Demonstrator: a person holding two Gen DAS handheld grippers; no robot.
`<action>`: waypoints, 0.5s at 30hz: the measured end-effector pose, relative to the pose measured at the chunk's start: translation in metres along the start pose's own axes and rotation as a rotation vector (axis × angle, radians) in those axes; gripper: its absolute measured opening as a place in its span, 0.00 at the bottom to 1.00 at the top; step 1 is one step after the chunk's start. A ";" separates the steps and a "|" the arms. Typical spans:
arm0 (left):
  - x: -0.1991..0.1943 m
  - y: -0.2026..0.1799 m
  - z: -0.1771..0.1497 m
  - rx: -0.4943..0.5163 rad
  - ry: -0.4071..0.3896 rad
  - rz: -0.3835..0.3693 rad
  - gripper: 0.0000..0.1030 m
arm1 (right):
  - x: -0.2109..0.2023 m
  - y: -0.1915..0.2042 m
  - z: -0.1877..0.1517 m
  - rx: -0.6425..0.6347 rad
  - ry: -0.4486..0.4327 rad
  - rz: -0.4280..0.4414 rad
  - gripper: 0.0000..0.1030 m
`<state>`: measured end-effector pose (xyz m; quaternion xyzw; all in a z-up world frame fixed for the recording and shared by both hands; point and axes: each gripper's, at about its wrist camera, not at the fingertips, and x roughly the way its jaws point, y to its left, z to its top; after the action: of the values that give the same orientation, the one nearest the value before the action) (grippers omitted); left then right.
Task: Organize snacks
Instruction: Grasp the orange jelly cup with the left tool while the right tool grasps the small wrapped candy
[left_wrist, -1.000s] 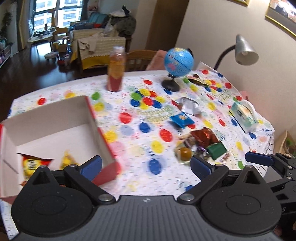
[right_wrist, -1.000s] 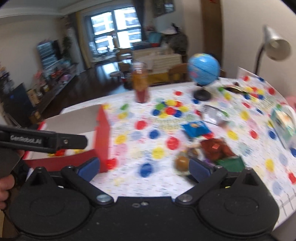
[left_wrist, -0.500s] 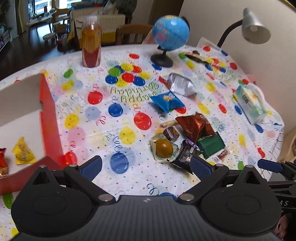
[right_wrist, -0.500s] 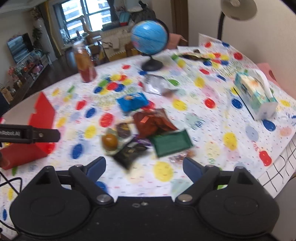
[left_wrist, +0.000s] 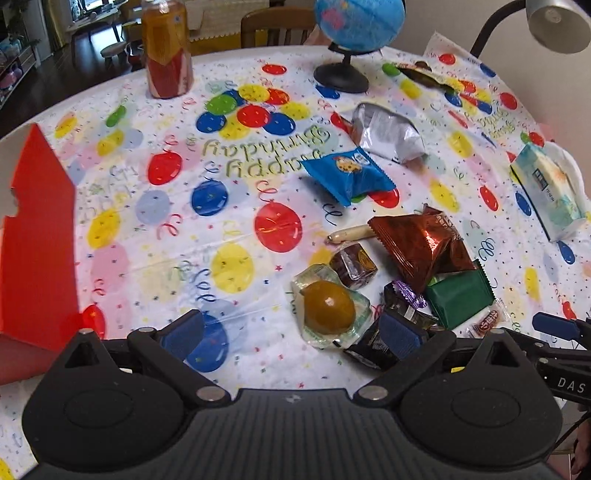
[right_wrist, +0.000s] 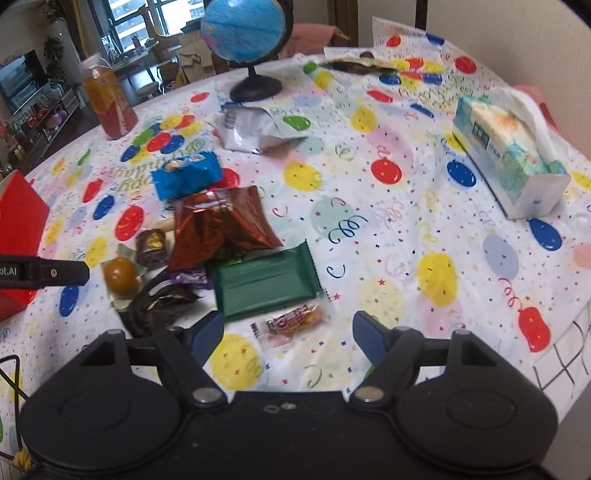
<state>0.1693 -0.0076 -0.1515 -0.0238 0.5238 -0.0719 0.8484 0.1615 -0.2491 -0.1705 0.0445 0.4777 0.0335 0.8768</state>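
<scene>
Left wrist view: the left gripper (left_wrist: 291, 330) hangs over a desk covered in a balloon-print birthday cloth (left_wrist: 236, 206). Its fingers stand wide apart with nothing between them. A second ago this view looked down into the red snack box (left_wrist: 37, 236); now only the box's red wall shows at the left edge, and the snack pile fills the middle. The nearest snack, a clear-wrapped golden-brown sweet (left_wrist: 328, 306), lies just beyond the fingers. Beside it are a dark black packet (left_wrist: 373, 345) partly behind one finger, a small brown wrapped cube (left_wrist: 352, 266), a copper foil bag (left_wrist: 421, 247) and a green packet (left_wrist: 460, 301). Farther from the sweet lie a blue cookie packet (left_wrist: 349, 177) and a silver foil bag (left_wrist: 388, 134). So the hand has left the box and come down toward the pile, which suggests another pick is next. Between the sweet and the box the cloth is bare, a free path back.

Right wrist view: the right gripper (right_wrist: 288, 330) has likewise come down over the pile, and its fingers have just been closing from their widest, though they are open with a clear gap. A small red-labelled clear candy wrapper (right_wrist: 290, 323) lies between them, untouched as far as can be seen. The green packet (right_wrist: 264, 282) lies just beyond the candy. The left gripper's tip enters beside the golden sweet (right_wrist: 120, 273), so the two tools work close together. Away from the pile, toward the tissue box (right_wrist: 506, 155), the cloth is open, and the desk's edge lies near the lower right.
</scene>
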 end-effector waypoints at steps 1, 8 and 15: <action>0.005 -0.001 0.001 -0.002 0.007 0.002 0.98 | 0.004 -0.002 0.001 0.008 0.011 0.005 0.73; 0.034 -0.002 0.007 -0.043 0.075 -0.024 0.92 | 0.025 -0.013 0.003 0.074 0.072 0.031 0.66; 0.051 0.000 0.011 -0.064 0.109 -0.061 0.80 | 0.036 -0.015 0.007 0.092 0.083 0.060 0.56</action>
<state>0.2016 -0.0151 -0.1922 -0.0628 0.5704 -0.0821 0.8148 0.1866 -0.2612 -0.1984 0.0978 0.5133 0.0395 0.8517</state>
